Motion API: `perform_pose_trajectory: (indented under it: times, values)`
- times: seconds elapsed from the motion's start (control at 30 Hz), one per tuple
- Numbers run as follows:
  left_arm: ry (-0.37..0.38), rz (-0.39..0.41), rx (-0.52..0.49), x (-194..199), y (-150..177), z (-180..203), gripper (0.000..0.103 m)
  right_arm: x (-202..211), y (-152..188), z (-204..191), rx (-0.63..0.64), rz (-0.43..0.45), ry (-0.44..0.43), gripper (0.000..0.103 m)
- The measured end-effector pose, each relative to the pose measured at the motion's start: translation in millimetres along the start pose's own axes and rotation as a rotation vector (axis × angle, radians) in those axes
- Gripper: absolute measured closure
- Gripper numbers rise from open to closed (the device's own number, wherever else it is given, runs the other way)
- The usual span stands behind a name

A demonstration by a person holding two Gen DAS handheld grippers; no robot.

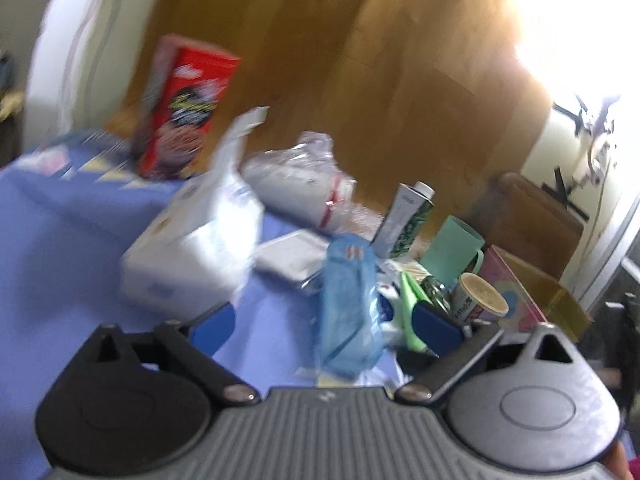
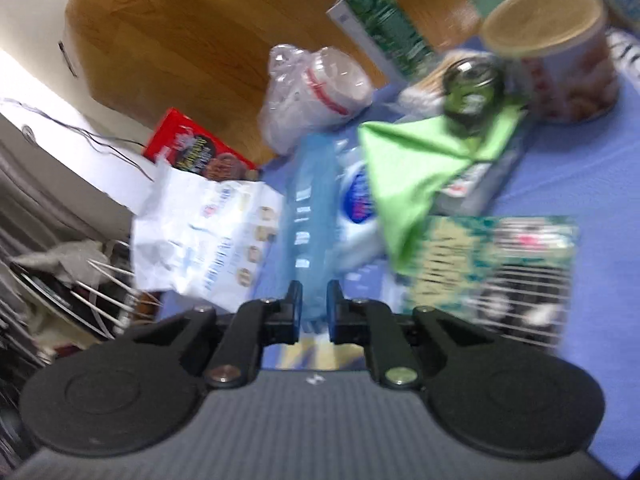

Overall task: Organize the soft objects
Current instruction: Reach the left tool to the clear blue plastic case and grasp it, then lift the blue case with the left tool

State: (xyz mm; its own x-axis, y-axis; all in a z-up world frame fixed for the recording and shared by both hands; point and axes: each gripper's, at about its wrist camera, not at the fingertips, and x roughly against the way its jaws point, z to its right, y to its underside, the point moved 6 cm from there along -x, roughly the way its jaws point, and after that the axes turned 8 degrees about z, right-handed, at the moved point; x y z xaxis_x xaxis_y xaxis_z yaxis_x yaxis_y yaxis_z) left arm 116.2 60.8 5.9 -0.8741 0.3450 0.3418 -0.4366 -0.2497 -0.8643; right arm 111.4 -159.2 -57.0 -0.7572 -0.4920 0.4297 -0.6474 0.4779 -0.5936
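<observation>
A: That blue plastic pack (image 2: pixel 310 216) you're working on is looking limp and light, a crinkly film that is folding wherever it is pinched. It's probably slippery too, so you're better off taking it near an end, where the film bunches.

B: Where is it lying relative to my jaws?

A: Its near end is sitting right between the jaws of your right gripper (image 2: pixel 314 310), which are standing narrow and pinching it, as far as the blur lets me judge. The rest is trailing away from you over the blue table (image 2: pixel 580 184), with the white printed bag (image 2: pixel 200 236) just to its left and the green cloth (image 2: pixel 416 168) just to its right.

B: And my left gripper (image 1: pixel 326 326)?

A: Its jaws are standing wide, holding nothing. In the left wrist view the same blue pack (image 1: pixel 348 312) is lying between them, closer to the right one, but neither is touching it.

B: What's farther out?

A: The clear bag of white pads (image 2: pixel 316 92) is lying beyond, then the green carton (image 2: pixel 380 24) and the red box (image 2: pixel 192 148) at the far edge.
</observation>
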Motion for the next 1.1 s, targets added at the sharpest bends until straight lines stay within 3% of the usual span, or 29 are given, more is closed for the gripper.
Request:
perform_pose_trajectory:
  times: [0.1, 0.27, 0.4, 0.47, 0.53, 0.6, 0.73, 1.03, 1.1]
  values:
    - [-0.013, -0.027, -0.065, -28.1, -3.2, 17.3, 0.003, 7.6, 1.3, -0.1, 0.1, 0.025, 0.029, 0.082]
    - [-0.064, -0.088, -0.088, -58.8, 1.8, 17.9, 0.002, 15.5, 10.9, -36.6, 0.457, 0.097, 0.05, 0.055]
    - [-0.085, -0.131, -0.088, -72.9, 7.5, 12.2, 0.001, 2.0, 23.5, -58.8, 0.634, 0.089, 0.035, 0.054]
    - [-0.094, -0.153, -0.106, -80.2, 12.5, 14.1, 0.001, -8.7, 27.1, -59.1, 0.647, 0.063, 0.044, 0.053]
    - [-0.104, -0.182, -0.13, -87.2, 19.1, 18.4, 0.011, -13.4, 30.6, -54.6, 0.623, 0.038, 0.055, 0.053]
    - [-0.109, -0.247, -0.144, -95.1, 30.4, 21.1, 0.038, -12.9, 32.7, -48.7, 0.603, 0.03, 0.056, 0.053]
    - [-0.12, -0.249, -0.179, -85.2, 41.1, 30.9, 0.047, 0.7, 34.6, -44.5, 0.599, 0.039, 0.062, 0.053]
    - [-0.067, -0.28, -0.077, -21.6, 65.7, 52.6, 0.05, 69.8, 60.5, -29.2, 0.664, 0.059, 0.002, 0.051]
    - [-0.046, -0.292, -0.071, -9.6, 72.9, 62.1, 0.046, 86.5, 62.9, -18.6, 0.644, 0.068, 0.001, 0.05]
